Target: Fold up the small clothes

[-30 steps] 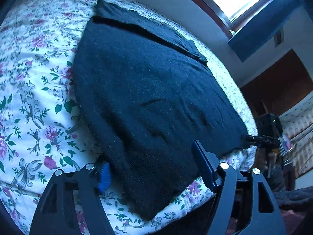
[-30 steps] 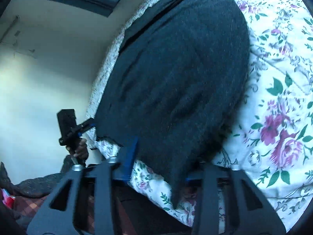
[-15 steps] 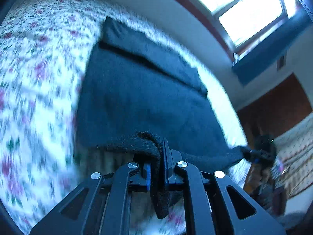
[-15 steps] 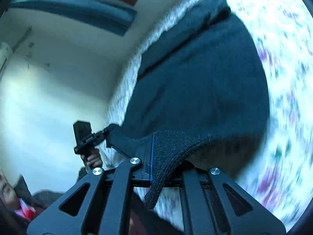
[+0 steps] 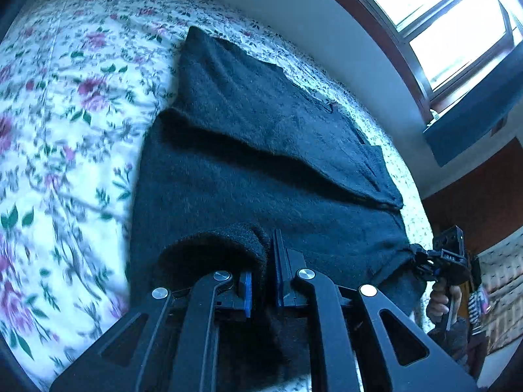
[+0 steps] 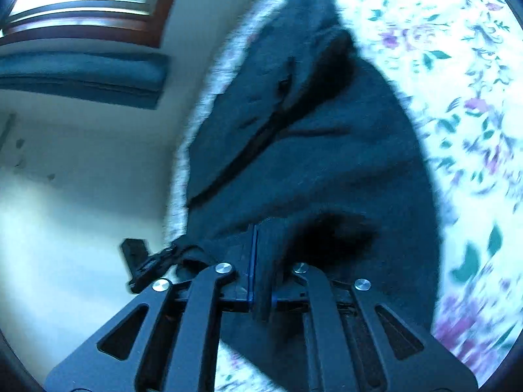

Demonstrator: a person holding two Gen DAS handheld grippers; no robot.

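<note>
A floral bedsheet (image 5: 65, 124) is covering the bed and filling most of both views, with a wall and a bright window (image 5: 451, 23) lying beyond its far edge. A dark knit sweater (image 5: 261, 170) is lying spread across the sheet, its far part already folded over in a band that is sitting on top of the main panel. The near hem is being lifted off the sheet at two corners, bulging into a rounded roll beside each gripper. The left gripper (image 5: 261, 285) is reaching in low from the near edge of the bed, pointing along the sweater toward the window, its fingers pressing together on a bunched fold of the hem. The right gripper (image 6: 260, 281) is coming in from the opposite near corner at a similar low angle, its fingers likewise pinching a thick fold of the knit. In the left wrist view the right gripper is appearing at the far right, gripped by a bare hand (image 5: 439, 302) on its handle, with the sweater's corner stretching toward it.
</note>
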